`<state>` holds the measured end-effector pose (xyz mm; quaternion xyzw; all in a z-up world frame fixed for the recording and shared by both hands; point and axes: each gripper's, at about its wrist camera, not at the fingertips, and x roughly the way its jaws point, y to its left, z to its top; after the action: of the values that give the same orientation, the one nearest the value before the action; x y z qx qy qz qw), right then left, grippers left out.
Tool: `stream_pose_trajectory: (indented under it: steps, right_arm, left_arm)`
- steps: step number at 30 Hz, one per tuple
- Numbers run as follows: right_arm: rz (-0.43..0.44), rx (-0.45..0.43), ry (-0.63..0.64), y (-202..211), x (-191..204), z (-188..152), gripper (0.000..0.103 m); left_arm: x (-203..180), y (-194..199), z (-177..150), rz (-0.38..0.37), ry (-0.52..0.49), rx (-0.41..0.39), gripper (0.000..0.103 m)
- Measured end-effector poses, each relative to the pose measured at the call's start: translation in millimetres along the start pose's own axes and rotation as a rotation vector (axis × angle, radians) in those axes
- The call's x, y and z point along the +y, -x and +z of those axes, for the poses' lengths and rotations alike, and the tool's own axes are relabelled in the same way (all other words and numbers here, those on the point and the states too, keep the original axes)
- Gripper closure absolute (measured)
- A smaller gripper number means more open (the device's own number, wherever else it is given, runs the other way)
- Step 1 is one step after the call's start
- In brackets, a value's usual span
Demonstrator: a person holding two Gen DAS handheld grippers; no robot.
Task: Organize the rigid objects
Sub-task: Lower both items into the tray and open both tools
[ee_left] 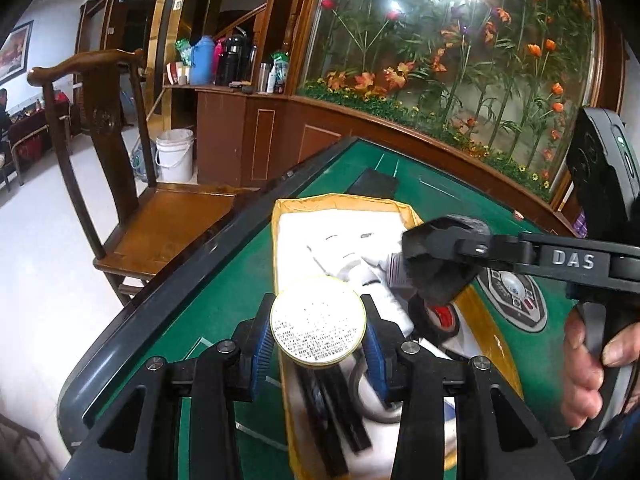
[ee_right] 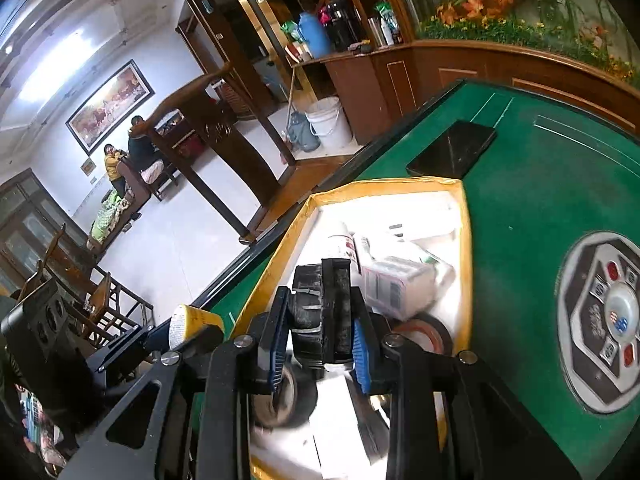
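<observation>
Clenched in the left gripper [ee_left: 318, 346] is a tin [ee_left: 318, 322]; the right gripper [ee_right: 320, 340] grasps a black part [ee_right: 320, 312], perhaps a clip. Lower both gently into the box [ee_left: 340, 200] on the bench [ee_right: 540, 184], releasing over bare spots.

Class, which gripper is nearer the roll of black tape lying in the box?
Right. The right gripper, holding a black block, hovers just above the tape; the left gripper, holding a round tin, sits beside it.

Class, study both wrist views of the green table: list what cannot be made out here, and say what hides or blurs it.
- Print on the round tin in the left gripper: too small, left view.
- Box floor near the camera: blurred and covered by the right gripper and its black part, right view.
- Carton label: smeared, right view.
- Tape roll: half hidden by the black part, left view.
</observation>
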<state>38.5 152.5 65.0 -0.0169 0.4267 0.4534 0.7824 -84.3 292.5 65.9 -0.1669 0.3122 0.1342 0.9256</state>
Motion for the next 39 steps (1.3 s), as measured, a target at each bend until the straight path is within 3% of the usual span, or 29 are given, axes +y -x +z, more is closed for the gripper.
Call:
stream_pose_trajectory:
  steps: [7, 11, 27, 31, 33, 39]
  right_arm:
    - [0.009, -0.004, -0.072, -34.0, -10.1, 34.5, 0.076]
    - [0.029, 0.038, -0.110, -57.4, -18.7, 45.0, 0.076]
    - [0.032, 0.075, -0.212, -82.0, -50.1, 38.9, 0.076]
    - [0.027, 0.067, -0.218, -76.1, -51.8, 35.3, 0.072]
    - [0.026, 0.060, -0.213, -72.2, -51.4, 33.7, 0.064]
    - [0.020, 0.022, -0.195, -50.6, -49.1, 28.8, 0.054]
  left_arm:
    - [-21.6, -36.9, 18.9, -0.027, -0.059, 0.064, 0.061]
    - [-27.7, -49.4, 23.8, -0.040, -0.064, 0.089, 0.061]
    - [-42.9, -63.8, 16.2, -0.043, -0.097, 0.113, 0.060]
    - [-44.7, -58.5, 14.4, -0.044, -0.100, 0.092, 0.044]
    - [-45.7, -54.3, 14.1, -0.046, -0.099, 0.074, 0.035]
    - [-52.3, -44.4, 9.0, -0.053, -0.100, 0.050, 0.025]
